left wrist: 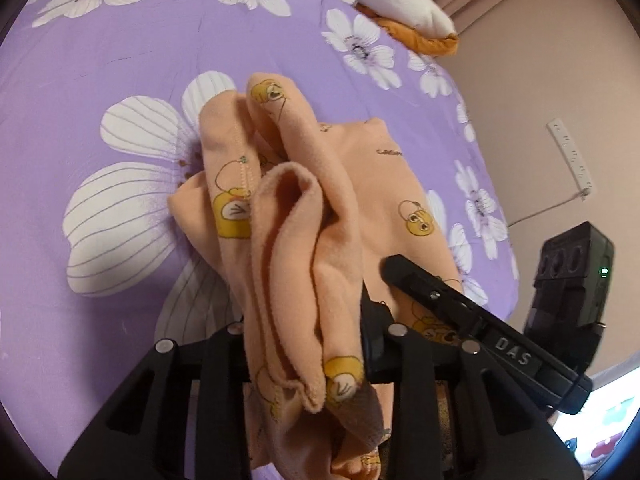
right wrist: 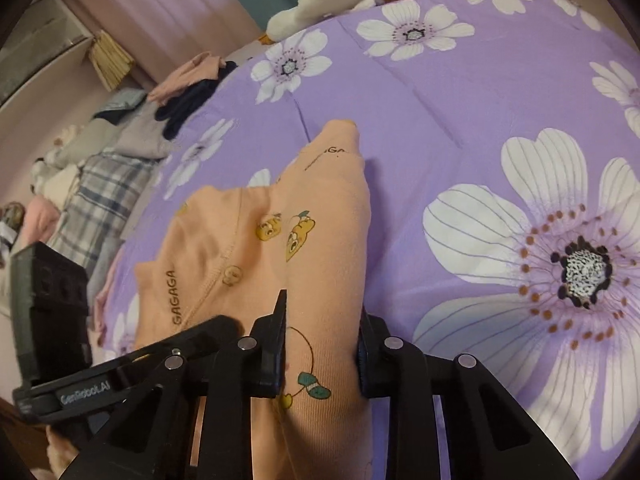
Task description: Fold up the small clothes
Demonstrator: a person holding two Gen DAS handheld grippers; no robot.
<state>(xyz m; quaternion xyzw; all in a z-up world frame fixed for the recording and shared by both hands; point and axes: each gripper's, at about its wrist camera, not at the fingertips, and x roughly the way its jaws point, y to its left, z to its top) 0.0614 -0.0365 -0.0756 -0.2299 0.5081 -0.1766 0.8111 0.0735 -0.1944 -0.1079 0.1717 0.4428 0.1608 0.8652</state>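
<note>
Peach garment (left wrist: 376, 208) with yellow cartoon prints lies bunched on the purple floral bedsheet (left wrist: 132, 60). Left gripper (left wrist: 304, 344) clamps a folded bundle of its fabric; the left finger seems buried under the cloth. Right gripper (right wrist: 322, 344) pinches another fold of it, beside the big white flower (right wrist: 532, 248).

The peach garment (left wrist: 296, 248) bunches up between the left gripper's (left wrist: 304, 344) jaws and totally covers the left finger. Its bottom end runs off the frame below both jaws, so can't see that part.
</note>
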